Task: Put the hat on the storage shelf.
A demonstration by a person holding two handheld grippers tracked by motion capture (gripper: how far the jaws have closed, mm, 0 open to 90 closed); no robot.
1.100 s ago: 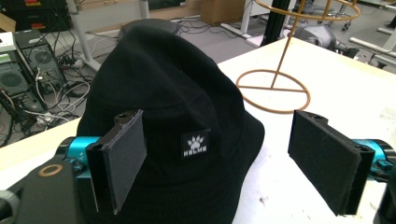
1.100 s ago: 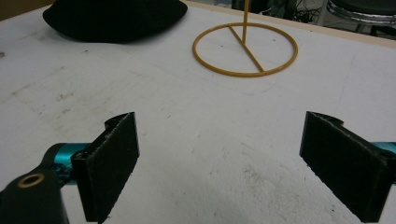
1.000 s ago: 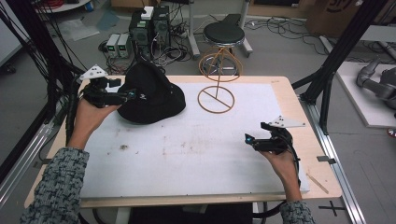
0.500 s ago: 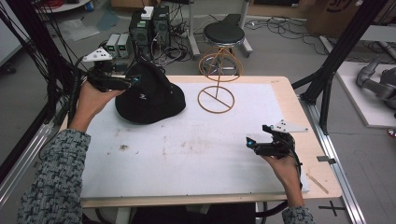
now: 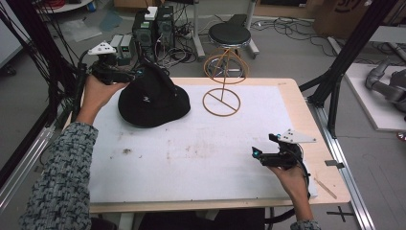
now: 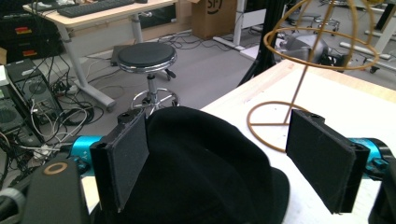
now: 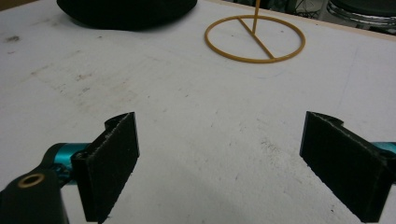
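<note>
A black hat [image 5: 153,98] lies on the white mat [image 5: 191,153] at the back left. My left gripper [image 5: 139,74] is raised at the hat's back-left side, at crown height. In the left gripper view it [image 6: 219,126] is open, one pad [image 6: 123,158] on each side of the hat's crown [image 6: 201,163]. A tan wire hat stand [image 5: 221,100] stands right of the hat, with its base ring [image 7: 254,39] flat on the mat. My right gripper [image 5: 256,153] hovers low at the mat's right front, open [image 7: 219,140] with nothing between its pads.
A round stool [image 5: 230,34] and computer cases [image 5: 153,24] stand on the floor behind the table. A black frame post [image 5: 344,62] slants up at the back right corner. The wooden table edge [image 5: 330,158] runs just right of my right hand.
My left gripper has risen and moved toward the back, from the hat's left brim to its crown. The hat, the stand and my right gripper have hardly moved.
</note>
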